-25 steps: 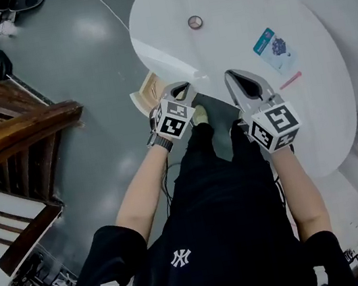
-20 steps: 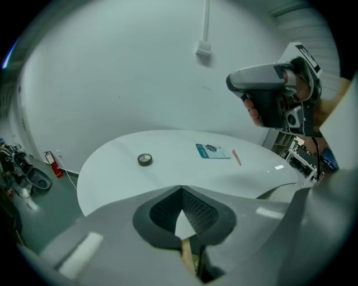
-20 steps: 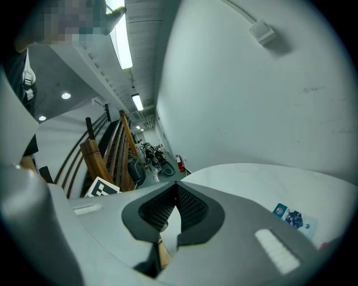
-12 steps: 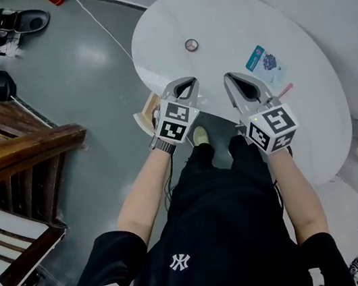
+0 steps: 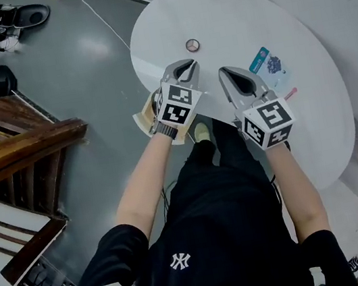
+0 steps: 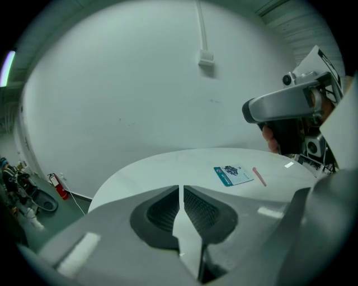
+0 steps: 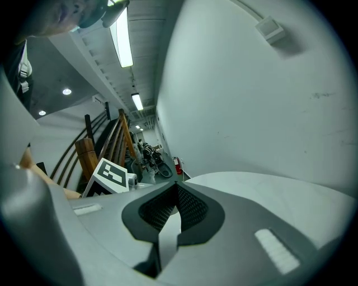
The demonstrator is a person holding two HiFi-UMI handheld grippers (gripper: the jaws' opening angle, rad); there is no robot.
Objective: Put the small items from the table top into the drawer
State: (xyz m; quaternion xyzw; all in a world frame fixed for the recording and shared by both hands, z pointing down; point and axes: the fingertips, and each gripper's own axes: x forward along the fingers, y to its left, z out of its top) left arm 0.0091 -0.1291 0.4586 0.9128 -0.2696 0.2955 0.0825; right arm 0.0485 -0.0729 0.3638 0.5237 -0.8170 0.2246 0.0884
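Hovering over near rim of counter [image 5: 295, 22]; pick not yet begun, by look of it. Showing left gripper [image 5: 185, 66] fingers [image 6: 159, 212] clenched together, empty; right gripper [image 5: 227, 72] likewise clenched on nothing. Leaving small items on counter: round piece [image 5: 192, 45] ahead of left gripper, blue card [image 5: 266, 62] and pink stick [image 5: 291, 93] beside right gripper. Drawer [image 5: 142, 119] apparently pulled out below rim, under left wrist. Next probably: release fingers, descend on one item. Plenty of bare counter around; stair rail [image 5: 21, 142] well apart.

Round white table [image 5: 311, 115], sm round disc [image 5: 192, 45], maybe coin, blue card [image 5: 268, 63], pink stick [image 5: 290, 93]
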